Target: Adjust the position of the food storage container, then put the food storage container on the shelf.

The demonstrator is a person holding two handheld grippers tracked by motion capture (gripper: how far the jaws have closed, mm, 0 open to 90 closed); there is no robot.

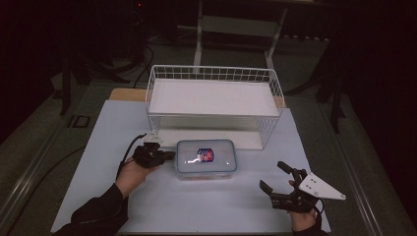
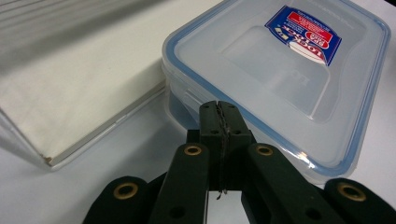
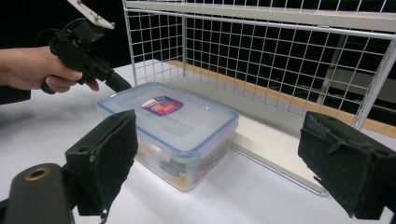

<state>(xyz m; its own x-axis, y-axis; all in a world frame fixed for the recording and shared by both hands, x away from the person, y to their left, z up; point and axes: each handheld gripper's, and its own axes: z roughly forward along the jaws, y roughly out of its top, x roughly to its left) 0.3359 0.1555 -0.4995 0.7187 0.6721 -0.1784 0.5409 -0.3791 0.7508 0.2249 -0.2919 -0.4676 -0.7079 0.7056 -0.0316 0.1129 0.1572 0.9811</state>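
Observation:
A clear plastic box with a blue-rimmed lid and a red-and-blue label (image 1: pixel 206 158) (image 2: pixel 285 79) (image 3: pixel 173 126) sits in the middle of the white table, just in front of the wire rack. My left gripper (image 1: pixel 170 156) (image 2: pixel 219 108) (image 3: pixel 122 85) is shut with nothing between its jaws, its tip at the box's left side by the lid's edge. My right gripper (image 1: pixel 274 178) (image 3: pixel 224 163) stands wide open near the front right of the table, apart from the box and pointing toward it.
A white wire rack (image 1: pixel 213 105) (image 3: pixel 280 51) with a flat white shelf and a white base board (image 2: pixel 70 93) stands behind the box. Around the table lies a dark floor, with cables at the left.

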